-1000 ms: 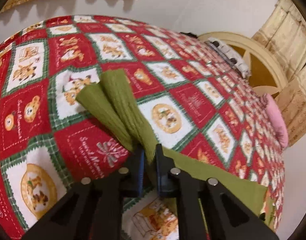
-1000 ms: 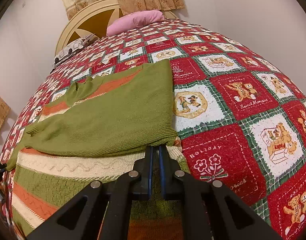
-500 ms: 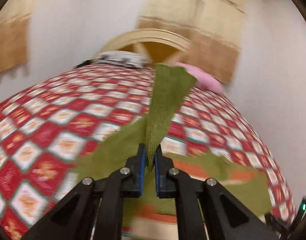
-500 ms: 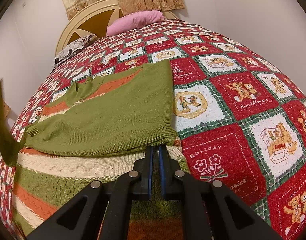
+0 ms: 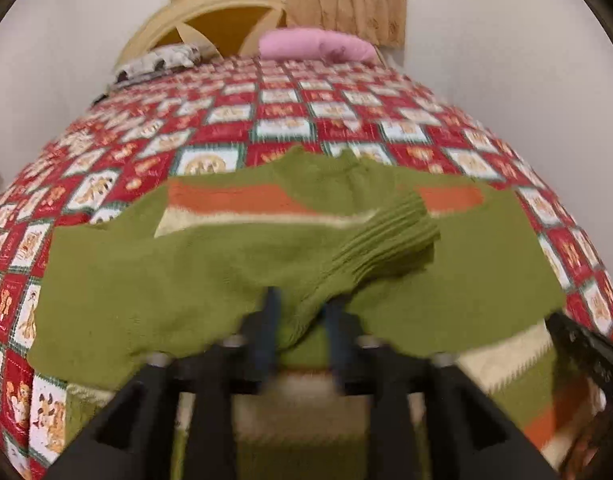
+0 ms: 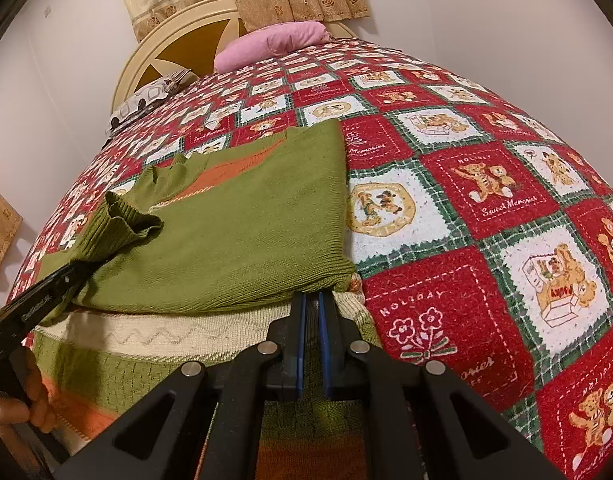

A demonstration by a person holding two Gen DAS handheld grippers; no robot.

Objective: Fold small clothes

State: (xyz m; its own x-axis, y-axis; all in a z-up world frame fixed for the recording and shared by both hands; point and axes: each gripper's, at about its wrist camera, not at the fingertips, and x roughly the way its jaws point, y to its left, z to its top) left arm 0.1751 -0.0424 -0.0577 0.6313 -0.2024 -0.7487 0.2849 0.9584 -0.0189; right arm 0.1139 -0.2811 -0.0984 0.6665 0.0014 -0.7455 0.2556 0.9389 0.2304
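**Ana:** One sweater (image 6: pixel 226 248) lies flat on the bed (image 6: pixel 486 200), and both sleeves now sit across its chest. What could undo that?

**Ben:** Start with the biggest risk — the whole body sliding. The right gripper (image 6: pixel 311 316) is pressed together on the sweater's near right edge, under the folded right sleeve (image 6: pixel 274 216). If that hand tugs, I'd expect the knit to drag over the quilt and both folds to skew.

**Ana:** And the left sleeve (image 5: pixel 346 256)?

**Ben:** It's draped across, but bunched. The left gripper (image 5: pixel 302 320) has its jaws opening, with the sleeve between them and humped up over the gap. I can't tell through the blur whether the pads are clear of the knit. If the gripper pulls back while a pad snags the loops, the sleeve could trail after it and slide off the chest.

**Ana:** Anything smaller?

**Ben:** The ribbed cuff (image 6: pixel 126 220) stands up curled, its mouth open rather than flat, touching the right sleeve's end. Left like that, it would make a lump in the next fold — or spring the sleeve sideways.
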